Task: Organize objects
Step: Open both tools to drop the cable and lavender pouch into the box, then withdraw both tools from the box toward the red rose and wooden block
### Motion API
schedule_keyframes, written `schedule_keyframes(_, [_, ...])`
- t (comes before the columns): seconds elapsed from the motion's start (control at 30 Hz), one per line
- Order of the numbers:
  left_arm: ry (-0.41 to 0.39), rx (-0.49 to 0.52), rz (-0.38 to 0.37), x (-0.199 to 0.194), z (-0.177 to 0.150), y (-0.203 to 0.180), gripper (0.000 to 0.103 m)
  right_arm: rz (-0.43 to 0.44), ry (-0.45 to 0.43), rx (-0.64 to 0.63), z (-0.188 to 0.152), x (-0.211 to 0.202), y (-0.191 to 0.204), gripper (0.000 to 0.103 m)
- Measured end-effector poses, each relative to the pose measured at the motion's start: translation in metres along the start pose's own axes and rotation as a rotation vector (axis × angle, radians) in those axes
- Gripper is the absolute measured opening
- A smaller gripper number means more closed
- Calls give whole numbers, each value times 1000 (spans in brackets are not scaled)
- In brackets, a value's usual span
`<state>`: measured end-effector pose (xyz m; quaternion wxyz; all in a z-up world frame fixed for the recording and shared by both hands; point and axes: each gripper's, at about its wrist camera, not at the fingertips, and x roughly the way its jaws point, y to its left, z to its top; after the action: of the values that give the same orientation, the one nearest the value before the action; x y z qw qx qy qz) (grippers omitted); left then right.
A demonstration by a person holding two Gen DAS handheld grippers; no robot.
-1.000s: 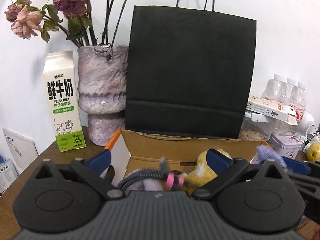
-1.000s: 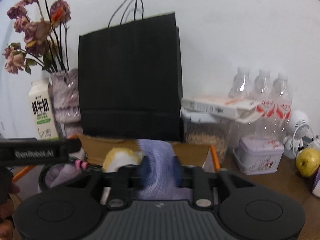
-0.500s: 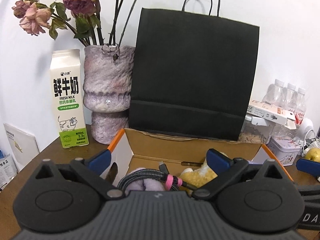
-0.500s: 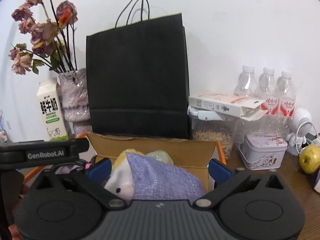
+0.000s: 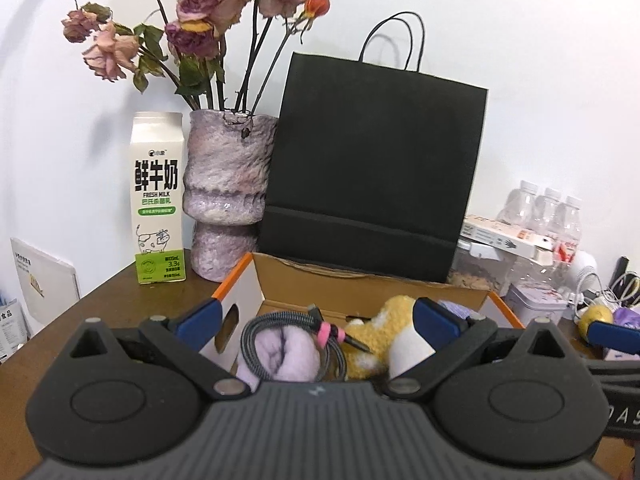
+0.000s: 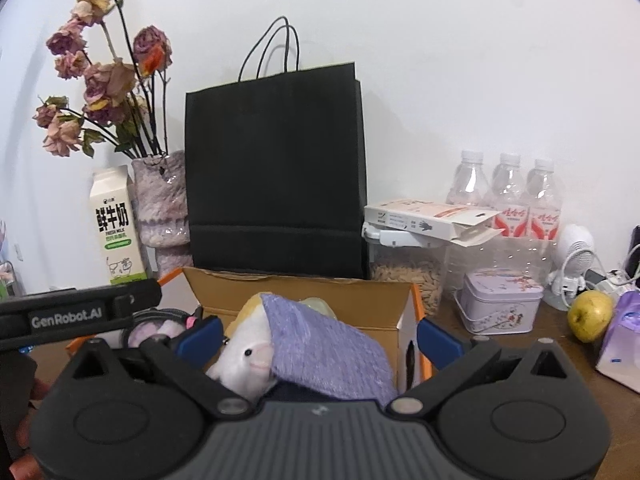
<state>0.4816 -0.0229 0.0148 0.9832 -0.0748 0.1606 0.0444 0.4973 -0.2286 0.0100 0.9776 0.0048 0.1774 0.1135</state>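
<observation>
Two grippers, left [image 5: 316, 318] and right [image 6: 318, 334], jaws apart, empty, lower frame over open cardboard box [image 6: 304, 294]; lavender knit cloth [image 6: 332, 350] soft, light, best pinched at folded edge.

A plain white wall [image 6: 460, 60] fills the background, evenly lit, with soft grey shadows beside the things that stand against it. Below it runs a dark brown wooden tabletop [image 5: 116, 300], pushed up to the wall; its bare wood shows at left and at right.
</observation>
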Motion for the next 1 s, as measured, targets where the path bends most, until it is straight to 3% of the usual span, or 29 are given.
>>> schedule_keyframes(0.63, [72, 28, -56, -102, -49, -1, 103, -19, 18, -54, -58, -118, 8, 103])
schedule_keyframes(1.0, [169, 84, -94, -131, -80, -10, 103, -34, 104, -32, -105, -151, -6, 103])
